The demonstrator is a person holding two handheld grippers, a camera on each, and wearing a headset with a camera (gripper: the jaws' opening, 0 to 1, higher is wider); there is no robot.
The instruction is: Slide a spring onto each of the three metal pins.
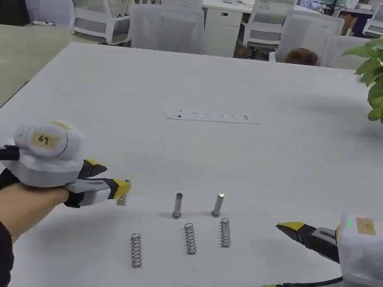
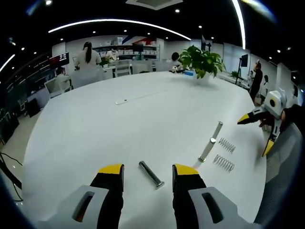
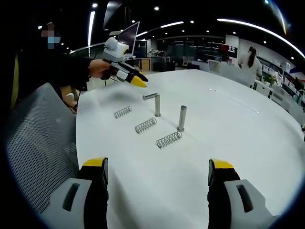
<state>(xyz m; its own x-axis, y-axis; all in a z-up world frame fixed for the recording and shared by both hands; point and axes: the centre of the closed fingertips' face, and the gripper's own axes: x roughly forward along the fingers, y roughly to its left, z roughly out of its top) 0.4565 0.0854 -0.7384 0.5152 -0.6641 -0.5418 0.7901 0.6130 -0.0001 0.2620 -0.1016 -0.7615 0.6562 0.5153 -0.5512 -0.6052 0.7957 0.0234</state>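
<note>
Two metal pins stand upright on the white table (image 1: 197, 155), one (image 1: 178, 205) left of the other (image 1: 218, 204). A third pin (image 2: 151, 174) lies on its side between the yellow fingertips (image 2: 111, 169) of my left gripper (image 1: 111, 178), which is open and not touching it. Three springs (image 1: 136, 249) (image 1: 190, 238) (image 1: 225, 232) lie in a row in front of the pins. My right gripper (image 3: 157, 167) is open and holds nothing, near the table's front edge; the springs (image 3: 145, 125) and upright pins (image 3: 181, 118) lie ahead of it.
A flush power strip (image 1: 212, 116) sits at mid-table. A green plant (image 1: 372, 72) stands at the right edge. Mesh chairs (image 1: 167, 27) line the far side, and one chair back (image 3: 38, 157) is close on the near side.
</note>
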